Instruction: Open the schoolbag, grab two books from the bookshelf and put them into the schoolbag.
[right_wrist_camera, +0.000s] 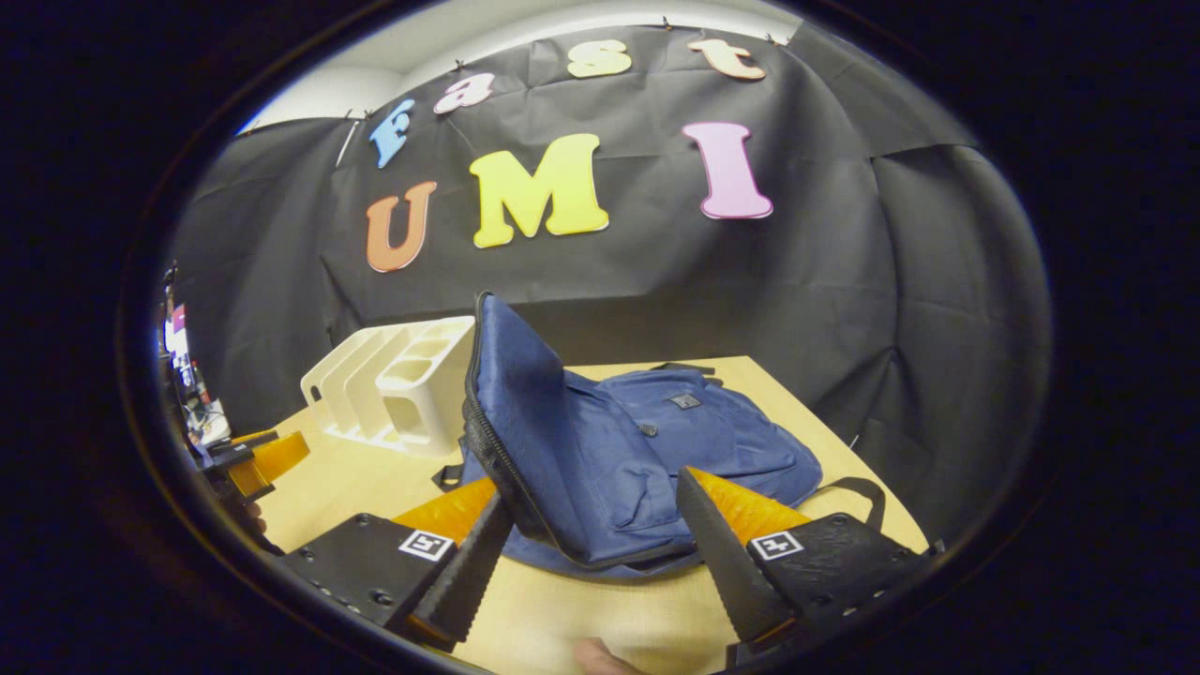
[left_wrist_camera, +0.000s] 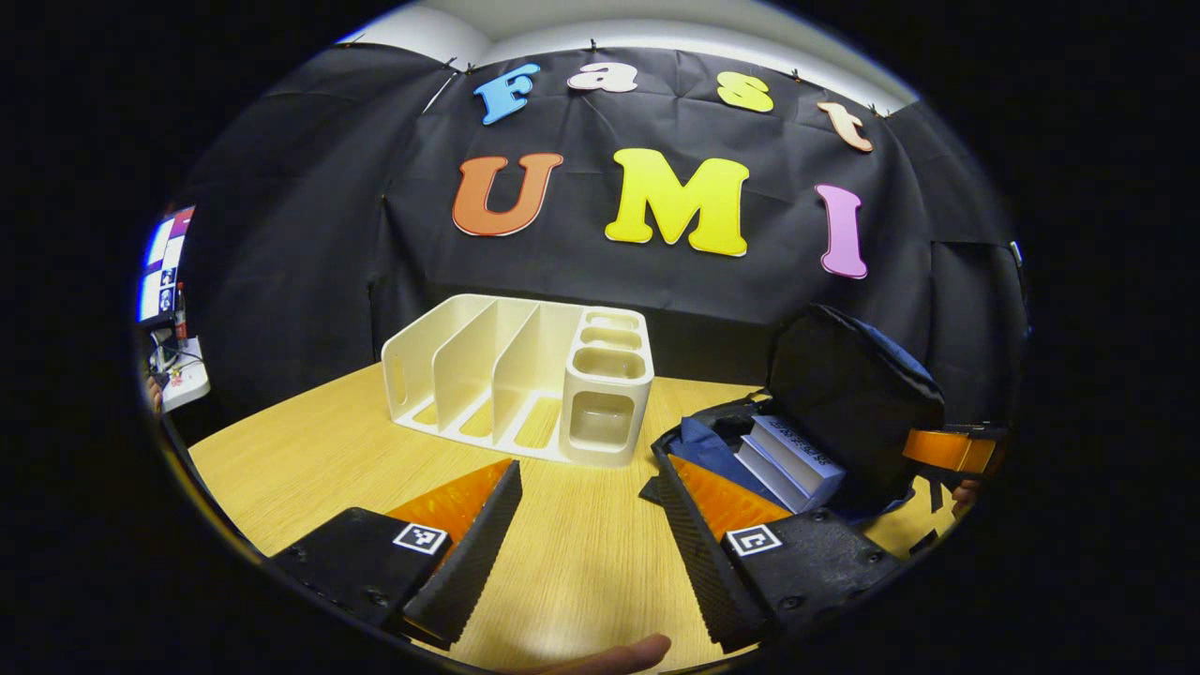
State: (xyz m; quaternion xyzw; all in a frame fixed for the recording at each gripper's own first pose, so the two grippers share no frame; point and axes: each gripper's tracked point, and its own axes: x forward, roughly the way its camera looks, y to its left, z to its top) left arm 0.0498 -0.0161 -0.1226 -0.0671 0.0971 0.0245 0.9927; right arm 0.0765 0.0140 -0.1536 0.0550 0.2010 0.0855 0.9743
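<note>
The white bookshelf (left_wrist_camera: pixel 516 375) stands on the wooden table (left_wrist_camera: pixel 581 562) with its slots empty. To its right, the dark blue schoolbag (left_wrist_camera: pixel 844 394) lies open with its flap raised, and two pale books (left_wrist_camera: pixel 792 459) rest inside it. My left gripper (left_wrist_camera: pixel 586 464) is open above the bare table, in front of the shelf. In the right gripper view, the schoolbag (right_wrist_camera: pixel 656 441) lies just ahead with its flap (right_wrist_camera: pixel 520 394) standing up. My right gripper (right_wrist_camera: pixel 592 489) is open, its fingers either side of the bag's near zipper edge. The bookshelf (right_wrist_camera: pixel 394 384) stands behind the flap on the left.
The right gripper's orange body (left_wrist_camera: pixel 947 450) shows behind the bag, and the left gripper (right_wrist_camera: pixel 253 459) shows at the left edge. A screen (left_wrist_camera: pixel 164 262) and clutter sit off the table's left. The table's right edge (right_wrist_camera: pixel 844 441) runs close past the bag.
</note>
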